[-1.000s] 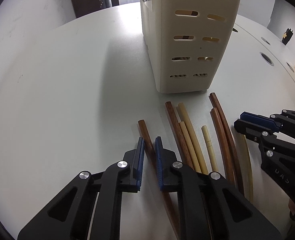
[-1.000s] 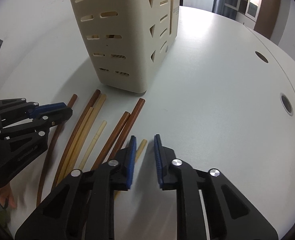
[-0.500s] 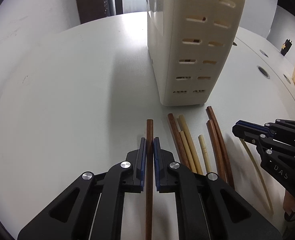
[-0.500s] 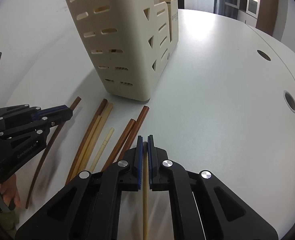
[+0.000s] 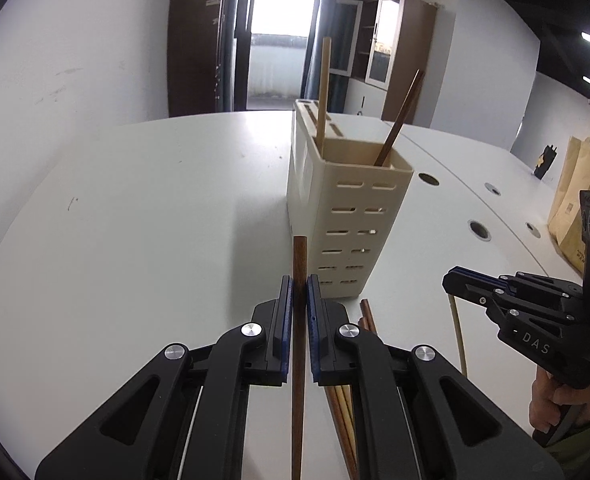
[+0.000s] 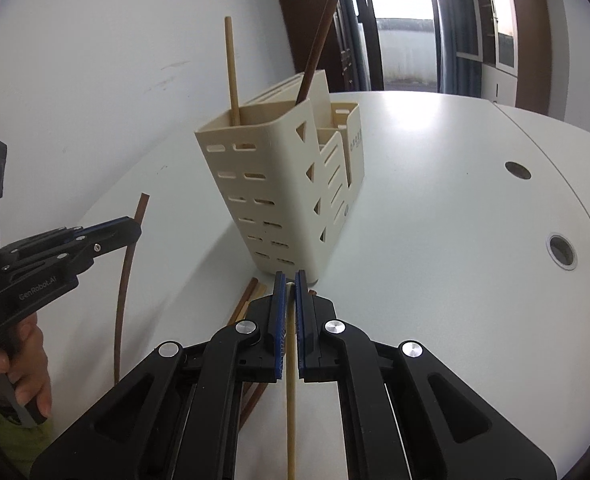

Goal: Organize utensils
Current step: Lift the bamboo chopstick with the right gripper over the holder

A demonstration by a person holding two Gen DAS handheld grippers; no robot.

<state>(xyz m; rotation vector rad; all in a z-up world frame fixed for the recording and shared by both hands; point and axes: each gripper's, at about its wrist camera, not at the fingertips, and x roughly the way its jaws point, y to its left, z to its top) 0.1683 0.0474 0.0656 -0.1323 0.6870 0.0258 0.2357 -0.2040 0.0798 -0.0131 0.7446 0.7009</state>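
My left gripper (image 5: pixel 299 280) is shut on a dark brown chopstick (image 5: pixel 299 252), held off the white table just in front of the cream utensil holder (image 5: pixel 347 216). My right gripper (image 6: pixel 290 278) is shut on a pale chopstick (image 6: pixel 291 400), also raised, facing the holder (image 6: pixel 271 184). Each view shows the other gripper at its side: the right one (image 5: pixel 451 280) with its pale chopstick (image 5: pixel 457 328), the left one (image 6: pixel 135 228) with its brown chopstick (image 6: pixel 125 288). Inside the holder stand a pale chopstick (image 6: pixel 231 68) and a dark one (image 6: pixel 315 52). Several loose chopsticks (image 6: pixel 251 296) lie below the grippers.
The white table (image 5: pixel 155 220) has round cable holes (image 6: pixel 561 248) on its right side. A brown paper bag (image 5: pixel 575 200) stands at the far right. A person's hand (image 6: pixel 27 360) grips the left tool's handle. A doorway and cabinets lie beyond the table.
Both grippers closed on a chopstick each and lifted them off the table. The views have risen and tilted up, so the holder's open top now shows.
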